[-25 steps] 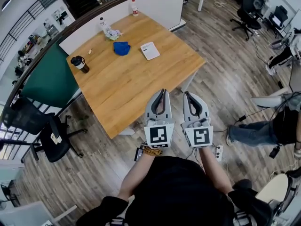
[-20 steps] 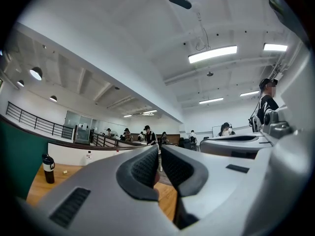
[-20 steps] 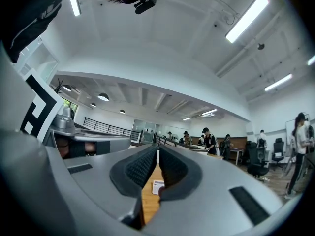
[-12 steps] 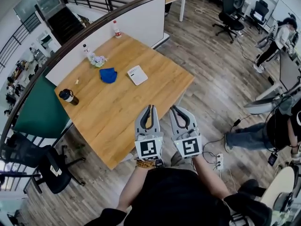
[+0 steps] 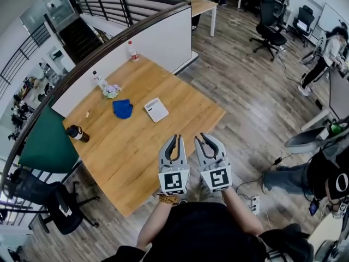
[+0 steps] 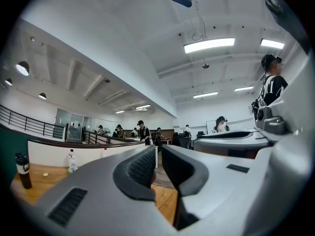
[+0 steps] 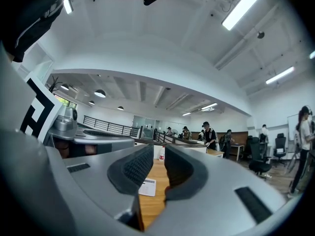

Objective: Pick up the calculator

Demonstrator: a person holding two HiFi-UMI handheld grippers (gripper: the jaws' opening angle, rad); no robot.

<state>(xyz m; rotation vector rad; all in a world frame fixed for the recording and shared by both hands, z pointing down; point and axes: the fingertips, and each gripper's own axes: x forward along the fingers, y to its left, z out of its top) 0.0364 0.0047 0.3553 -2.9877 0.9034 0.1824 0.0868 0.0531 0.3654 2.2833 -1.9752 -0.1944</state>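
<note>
Your left gripper [image 5: 175, 138] was clenched, empty; your right gripper [image 5: 203, 138] had just been opening, empty, with the calculator [image 5: 157, 109] farther off.

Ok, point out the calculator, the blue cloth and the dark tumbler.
calculator [image 5: 157, 109], head view, middle of its white face.
blue cloth [image 5: 122, 108], head view, centre of the crumpled heap.
dark tumbler [image 5: 77, 133], head view, middle of its body.
</note>
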